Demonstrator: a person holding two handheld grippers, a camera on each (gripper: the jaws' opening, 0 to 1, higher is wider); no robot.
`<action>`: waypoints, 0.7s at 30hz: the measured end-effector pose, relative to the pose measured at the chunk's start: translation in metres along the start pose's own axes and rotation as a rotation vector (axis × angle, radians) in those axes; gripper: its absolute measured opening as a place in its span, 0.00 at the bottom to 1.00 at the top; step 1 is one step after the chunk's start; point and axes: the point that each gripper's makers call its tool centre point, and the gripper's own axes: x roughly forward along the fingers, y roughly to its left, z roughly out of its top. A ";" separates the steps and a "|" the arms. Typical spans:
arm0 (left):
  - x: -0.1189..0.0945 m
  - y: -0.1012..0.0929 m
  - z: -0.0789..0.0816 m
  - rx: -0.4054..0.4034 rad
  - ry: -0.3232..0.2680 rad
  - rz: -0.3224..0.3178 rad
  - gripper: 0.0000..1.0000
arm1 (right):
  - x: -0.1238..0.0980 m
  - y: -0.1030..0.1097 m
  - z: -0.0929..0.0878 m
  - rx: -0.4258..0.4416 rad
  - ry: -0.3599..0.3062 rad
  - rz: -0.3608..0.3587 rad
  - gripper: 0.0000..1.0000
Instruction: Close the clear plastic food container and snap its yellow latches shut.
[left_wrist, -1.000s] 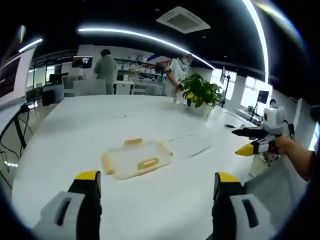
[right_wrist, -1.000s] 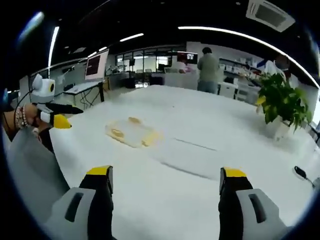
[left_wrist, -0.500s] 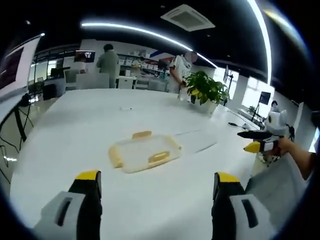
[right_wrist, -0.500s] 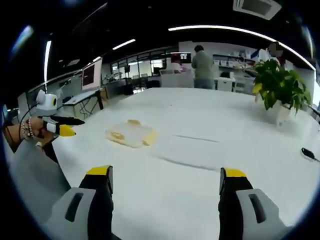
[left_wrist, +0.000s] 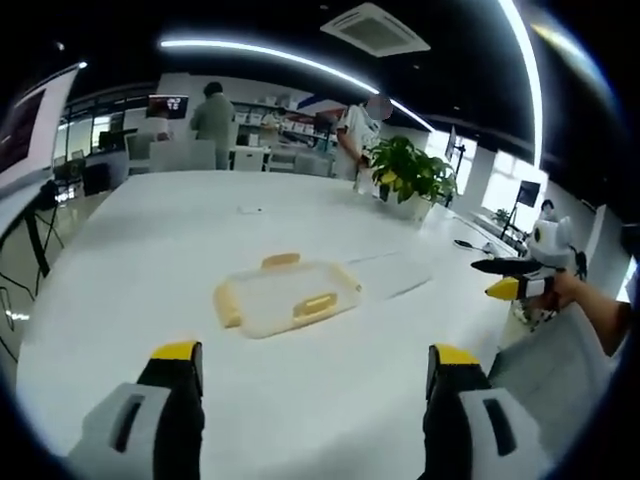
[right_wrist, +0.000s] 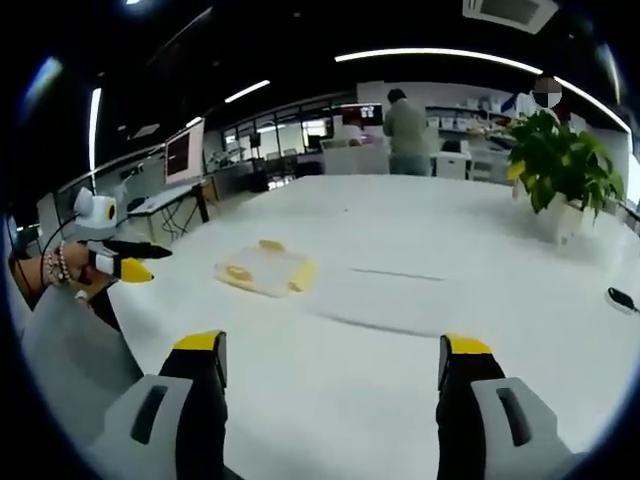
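Observation:
A clear plastic food container (left_wrist: 285, 297) with yellow latches lies flat on the white table (left_wrist: 150, 250), its lid resting on top. In the right gripper view the same container (right_wrist: 265, 270) sits left of centre, well ahead. My left gripper (left_wrist: 310, 365) is open, a short way back from the container with nothing between its yellow-tipped jaws. My right gripper (right_wrist: 330, 355) is open too, farther from the container. The right gripper (left_wrist: 505, 280) shows at the right of the left gripper view, and the left gripper (right_wrist: 125, 262) at the left of the right gripper view, each held in a hand.
A potted green plant (left_wrist: 405, 180) stands at the far side of the table; the plant (right_wrist: 560, 170) is at the right in the right gripper view. Two people (left_wrist: 212, 120) stand beyond the table near desks and shelves. A small dark object (right_wrist: 620, 298) lies at the table's right edge.
Both cameras shifted a little; the container now sits slightly closer and more central in the left gripper view. Both grippers stay open, and the container has not been touched.

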 end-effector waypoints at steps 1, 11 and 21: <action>0.000 0.000 0.001 -0.003 -0.003 0.002 0.90 | 0.000 -0.001 0.001 -0.002 -0.004 -0.004 0.86; -0.003 0.008 0.018 0.086 -0.023 0.018 0.89 | 0.007 0.010 0.020 -0.081 -0.036 0.060 0.79; 0.006 0.050 0.049 0.208 -0.022 0.059 0.90 | 0.032 0.018 0.056 -0.230 -0.047 0.127 0.71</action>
